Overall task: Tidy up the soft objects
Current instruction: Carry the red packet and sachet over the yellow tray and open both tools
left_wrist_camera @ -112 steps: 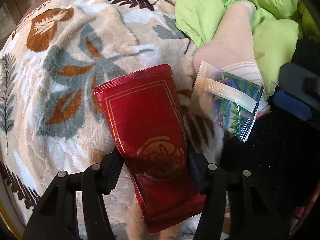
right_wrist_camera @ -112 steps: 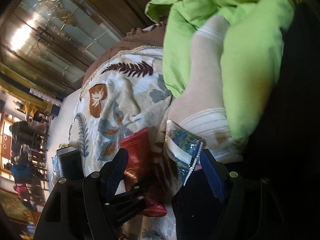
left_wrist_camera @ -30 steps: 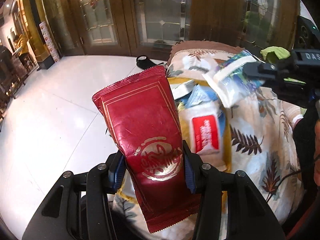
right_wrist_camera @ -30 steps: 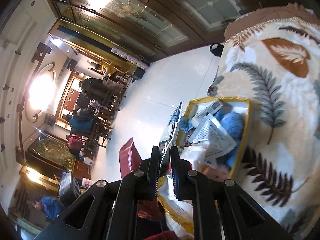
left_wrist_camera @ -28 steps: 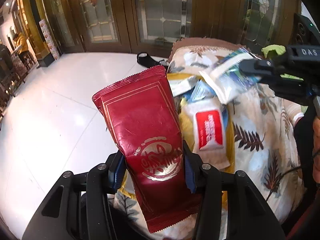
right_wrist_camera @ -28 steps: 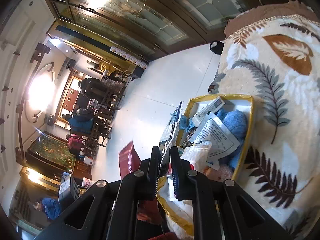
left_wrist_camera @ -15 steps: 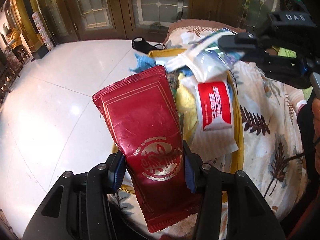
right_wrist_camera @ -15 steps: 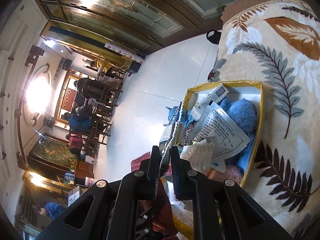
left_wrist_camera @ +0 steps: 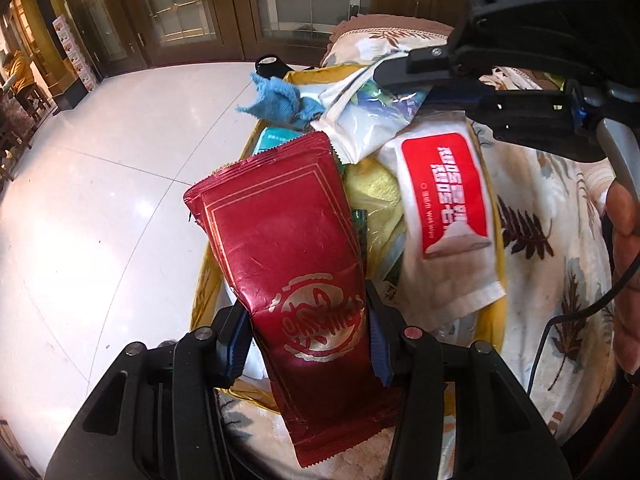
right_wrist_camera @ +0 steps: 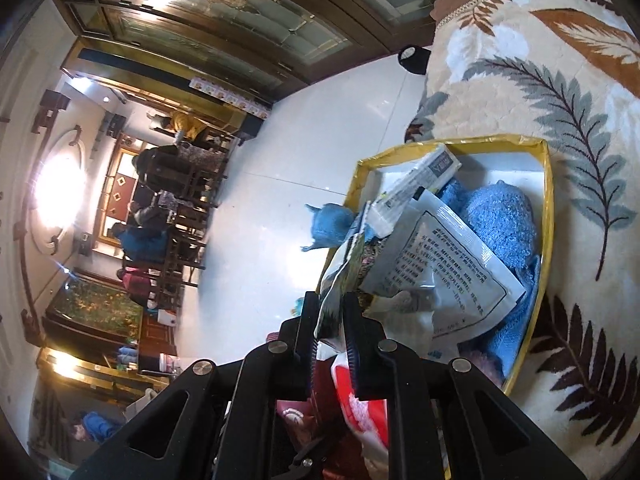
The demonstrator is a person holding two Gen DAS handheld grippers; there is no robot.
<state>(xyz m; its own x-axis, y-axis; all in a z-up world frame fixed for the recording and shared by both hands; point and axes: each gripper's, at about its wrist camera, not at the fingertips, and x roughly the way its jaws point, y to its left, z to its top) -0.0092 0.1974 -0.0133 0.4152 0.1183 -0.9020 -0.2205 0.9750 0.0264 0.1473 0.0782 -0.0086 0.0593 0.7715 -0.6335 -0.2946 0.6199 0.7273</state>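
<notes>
Closest to us, our left hand-held gripper (left_wrist_camera: 308,344) squeezes a shiny red packet (left_wrist_camera: 280,248) by its lower half. The 2 fingers press in on both sides, so the packet cannot slip. It stands up tall and leans a little to the left. It has thin gold lines and a round gold stamp, and its skin looks crinkly.

We hold it over the near end of the yellow box (right_wrist_camera: 548,216), and we think that is so we can drop it in.

A bit farther on, our right hand-held gripper (right_wrist_camera: 330,320) is almost closed. It pinches the thin edge of a white and green pouch (left_wrist_camera: 364,128). The pouch hangs over the far part of the box.

The box sits on a fuzzy leaf blanket (right_wrist_camera: 560,80). It is already very full. A white wipes pack (left_wrist_camera: 444,216) with a red label lies on top. We also see a fluffy blue cloth (right_wrist_camera: 500,216) and a white packet with tiny writing (right_wrist_camera: 444,272). A small blue rag (left_wrist_camera: 276,100) hangs over the far rim.

Past the box there is a shiny white floor (left_wrist_camera: 100,152).
</notes>
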